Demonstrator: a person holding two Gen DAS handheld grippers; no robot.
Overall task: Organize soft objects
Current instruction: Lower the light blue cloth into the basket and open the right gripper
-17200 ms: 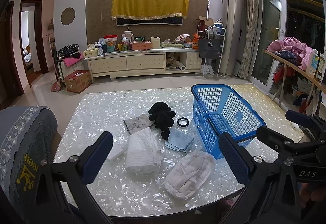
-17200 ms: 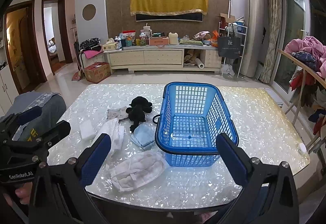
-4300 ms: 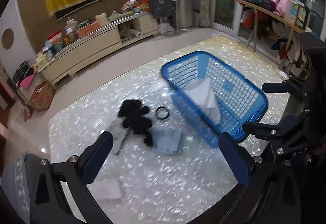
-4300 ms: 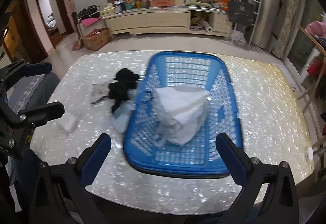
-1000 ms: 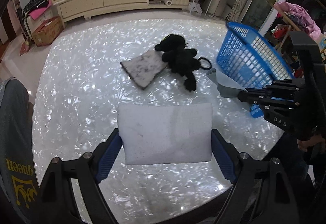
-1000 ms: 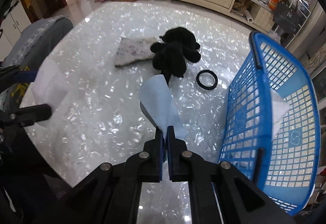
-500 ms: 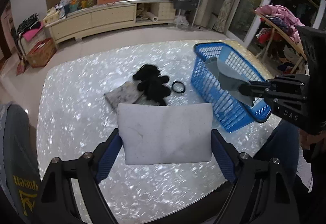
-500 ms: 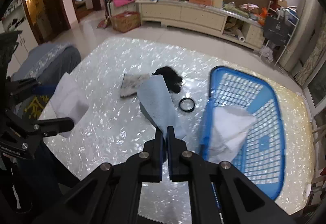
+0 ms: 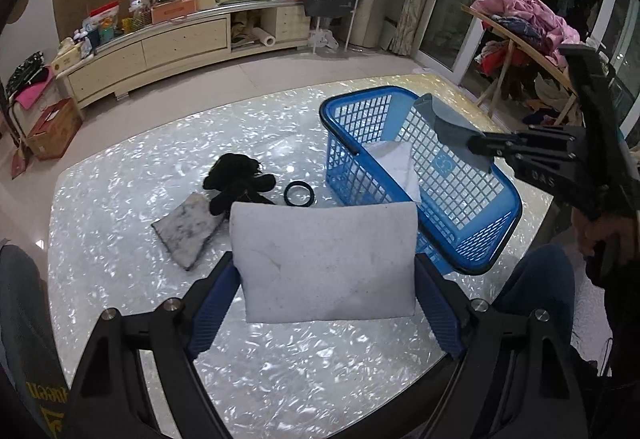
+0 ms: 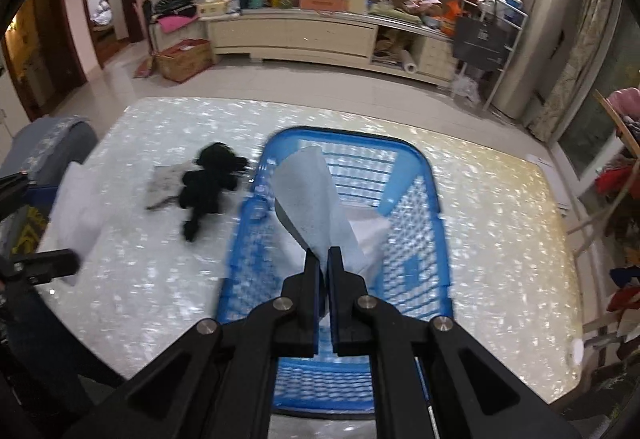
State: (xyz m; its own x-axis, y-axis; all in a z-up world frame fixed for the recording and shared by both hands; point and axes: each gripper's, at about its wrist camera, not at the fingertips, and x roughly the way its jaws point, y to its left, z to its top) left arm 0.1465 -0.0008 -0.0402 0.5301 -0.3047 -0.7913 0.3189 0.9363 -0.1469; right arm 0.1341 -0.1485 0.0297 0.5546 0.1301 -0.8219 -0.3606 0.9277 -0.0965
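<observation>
My left gripper (image 9: 326, 271) is shut on a white sponge block (image 9: 328, 259) and holds it above the table's near side. My right gripper (image 10: 324, 251) is shut on a light blue cloth (image 10: 312, 199) and holds it over the blue basket (image 10: 434, 199); the cloth (image 9: 452, 119) also shows in the left wrist view over the basket (image 9: 472, 199). A white folded towel (image 9: 394, 159) lies in the basket. A black plush toy (image 9: 236, 179) and a grey speckled pad (image 9: 186, 229) lie on the table.
A black ring (image 9: 298, 194) lies between the plush toy and the basket. The pearly table (image 9: 120, 167) has a grey chair back (image 10: 52, 143) at its left edge. A cluttered cabinet (image 9: 160, 43) stands behind, a clothes rack (image 9: 520, 23) to the right.
My right gripper has carried the blue cloth rightward, from beside the basket to above it. My left gripper still holds the white sponge and has turned slightly toward the basket.
</observation>
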